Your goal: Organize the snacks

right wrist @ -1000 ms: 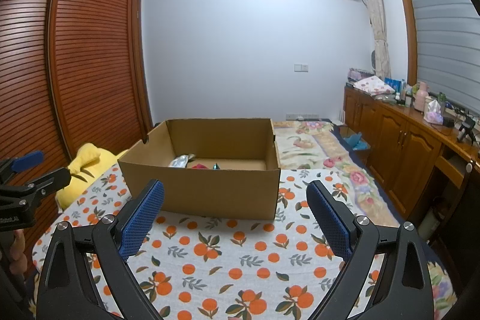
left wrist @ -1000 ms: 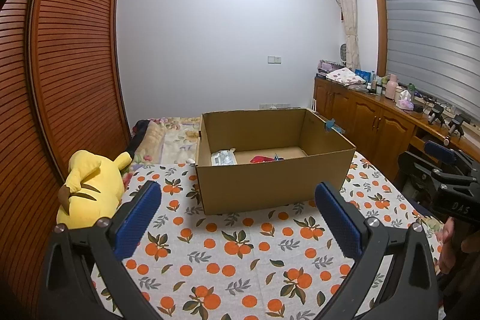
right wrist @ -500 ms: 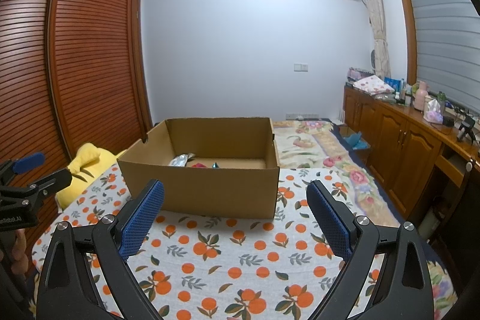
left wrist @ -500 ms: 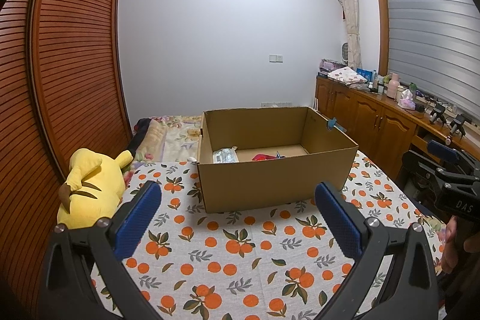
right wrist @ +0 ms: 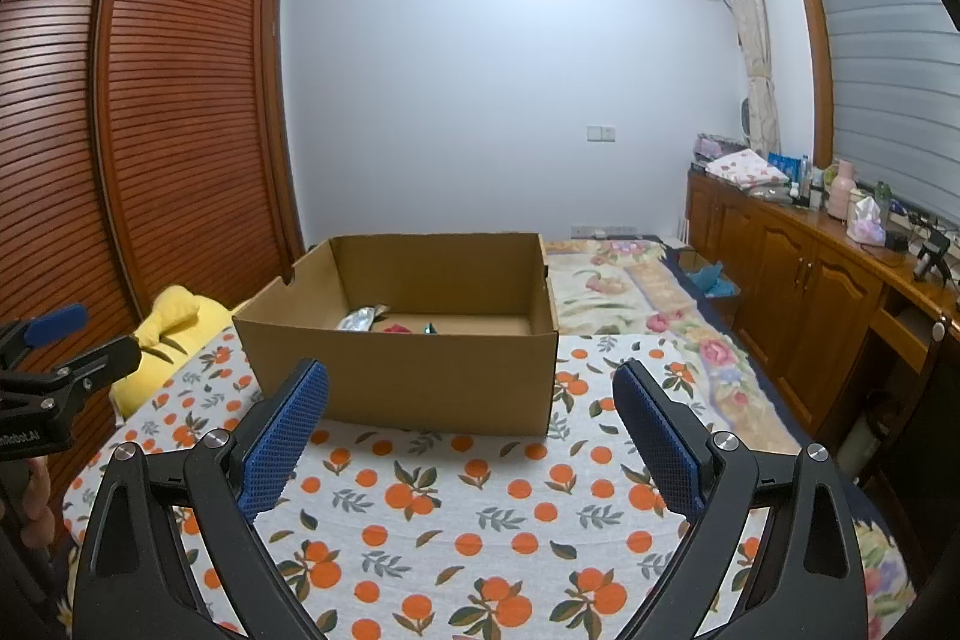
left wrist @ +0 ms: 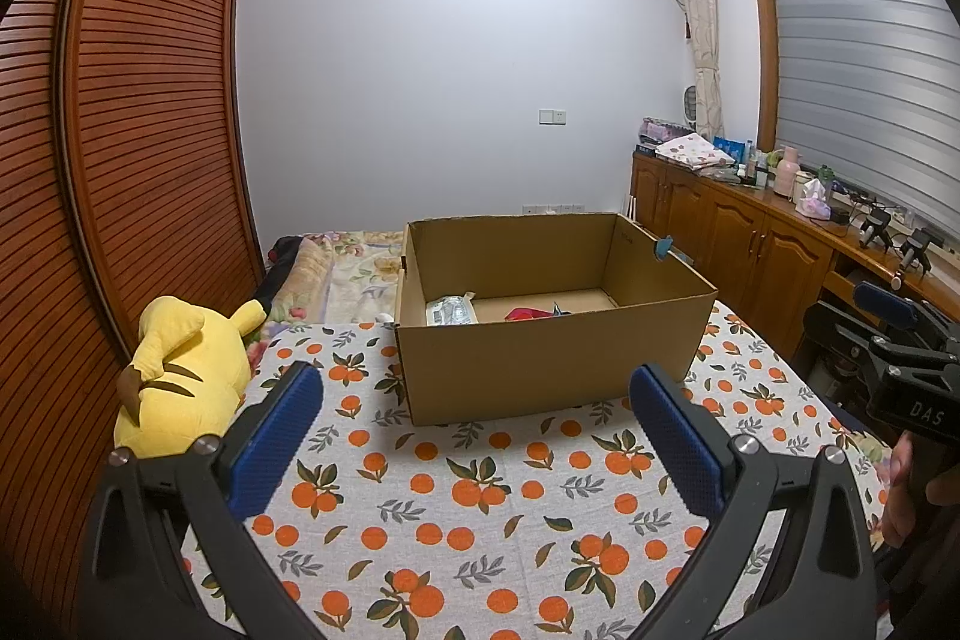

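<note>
An open cardboard box [left wrist: 540,370] [right wrist: 420,388] stands on the orange-print cloth. Inside it lie a silver snack packet [left wrist: 450,309] [right wrist: 360,319], a red packet [left wrist: 527,313] [right wrist: 396,328] and a small teal-tipped item [right wrist: 429,328]; the box's front wall hides most of them. My left gripper [left wrist: 477,439] hangs open above the cloth in front of the box, with nothing between its blue pads. My right gripper [right wrist: 471,439] is also open and empty, short of the box's front wall. Each gripper shows at the edge of the other's view.
A yellow plush toy [left wrist: 180,370] [right wrist: 174,316] lies left of the box, against the slatted wardrobe doors [left wrist: 120,160]. A floral blanket [right wrist: 636,292] covers the bed behind the box. Wooden cabinets [right wrist: 810,292] with clutter on top line the right wall.
The left wrist view has shifted slightly, so the box sits a touch lower and nearer. The right gripper holds still. Both stay open.
</note>
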### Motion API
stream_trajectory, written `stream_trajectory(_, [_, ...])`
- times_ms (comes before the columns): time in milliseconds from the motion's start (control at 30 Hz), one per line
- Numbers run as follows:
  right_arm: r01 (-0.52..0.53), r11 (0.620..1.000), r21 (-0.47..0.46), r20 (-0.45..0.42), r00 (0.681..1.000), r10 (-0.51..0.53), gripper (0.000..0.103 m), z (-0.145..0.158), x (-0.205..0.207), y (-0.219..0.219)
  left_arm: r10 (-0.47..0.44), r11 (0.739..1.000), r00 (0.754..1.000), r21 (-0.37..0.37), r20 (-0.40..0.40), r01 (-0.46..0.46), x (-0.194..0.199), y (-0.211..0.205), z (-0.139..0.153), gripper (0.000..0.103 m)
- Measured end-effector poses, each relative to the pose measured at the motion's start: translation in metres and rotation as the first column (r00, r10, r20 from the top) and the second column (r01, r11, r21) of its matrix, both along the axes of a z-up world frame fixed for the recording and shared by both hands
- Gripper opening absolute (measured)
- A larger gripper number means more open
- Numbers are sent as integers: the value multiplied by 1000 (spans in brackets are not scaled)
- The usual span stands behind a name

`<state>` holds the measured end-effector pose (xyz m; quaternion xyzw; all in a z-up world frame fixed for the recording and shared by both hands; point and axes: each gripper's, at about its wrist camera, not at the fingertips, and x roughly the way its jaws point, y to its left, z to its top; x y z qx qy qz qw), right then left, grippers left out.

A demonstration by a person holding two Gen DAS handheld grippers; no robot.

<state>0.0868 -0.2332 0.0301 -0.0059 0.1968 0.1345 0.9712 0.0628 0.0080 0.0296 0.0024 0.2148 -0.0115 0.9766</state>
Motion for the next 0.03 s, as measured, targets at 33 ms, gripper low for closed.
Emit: stream_trajectory(33, [-1, 1000, 1, -1, 1000, 1, 98, 0, 0, 0, -1, 1000, 1000, 0, -1, 1, 0, 0, 0, 103])
